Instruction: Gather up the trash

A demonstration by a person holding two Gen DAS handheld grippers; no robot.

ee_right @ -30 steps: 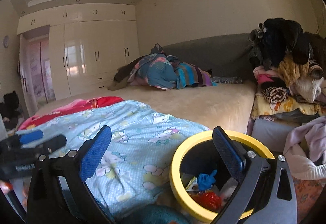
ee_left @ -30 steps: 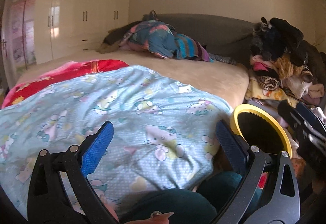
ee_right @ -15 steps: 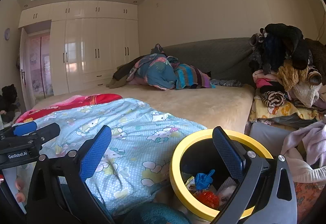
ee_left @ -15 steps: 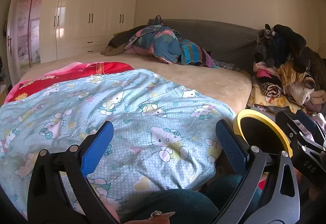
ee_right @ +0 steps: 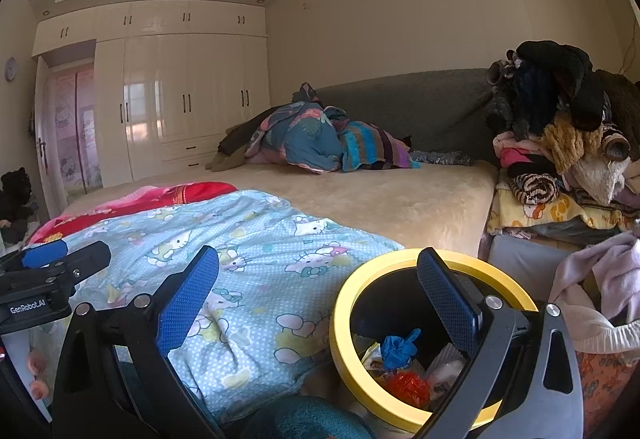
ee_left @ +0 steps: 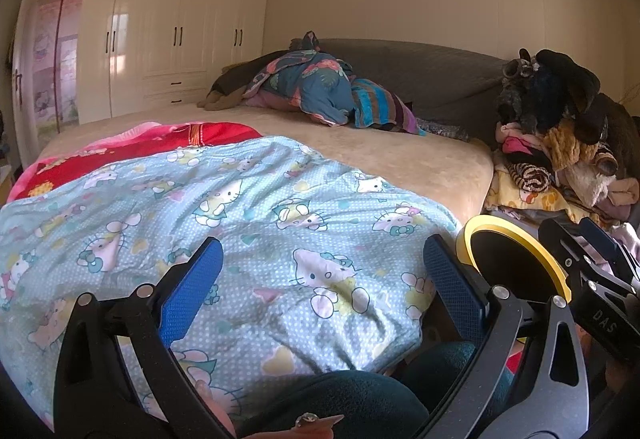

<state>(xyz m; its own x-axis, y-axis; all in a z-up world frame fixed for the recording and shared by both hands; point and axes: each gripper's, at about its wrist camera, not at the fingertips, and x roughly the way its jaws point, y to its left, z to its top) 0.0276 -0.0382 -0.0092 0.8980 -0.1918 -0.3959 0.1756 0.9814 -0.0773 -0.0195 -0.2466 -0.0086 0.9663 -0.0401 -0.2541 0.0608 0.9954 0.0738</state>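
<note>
A black trash bin with a yellow rim point(ee_right: 340, 339) stands on the floor beside the bed, low right in the right wrist view. Inside lie a crumpled blue piece point(ee_right: 398, 346), a red piece point(ee_right: 408, 387) and pale wrappers. The bin's rim also shows in the left wrist view point(ee_left: 476, 227). My right gripper point(ee_right: 320, 303) is open and empty, its right finger over the bin's mouth. My left gripper point(ee_left: 322, 289) is open and empty above the blue Hello Kitty blanket point(ee_left: 240, 223). No loose trash shows on the bed.
A beige bed point(ee_left: 400, 155) holds a red blanket point(ee_left: 160, 143) and a heap of bedding point(ee_left: 320, 91) at the grey headboard. A pile of clothes and soft toys point(ee_right: 560, 143) stands right of the bin. White wardrobes point(ee_right: 180, 99) line the far wall.
Both cameras have tilted up a little and drawn back slightly. Both grippers stay open and empty.
</note>
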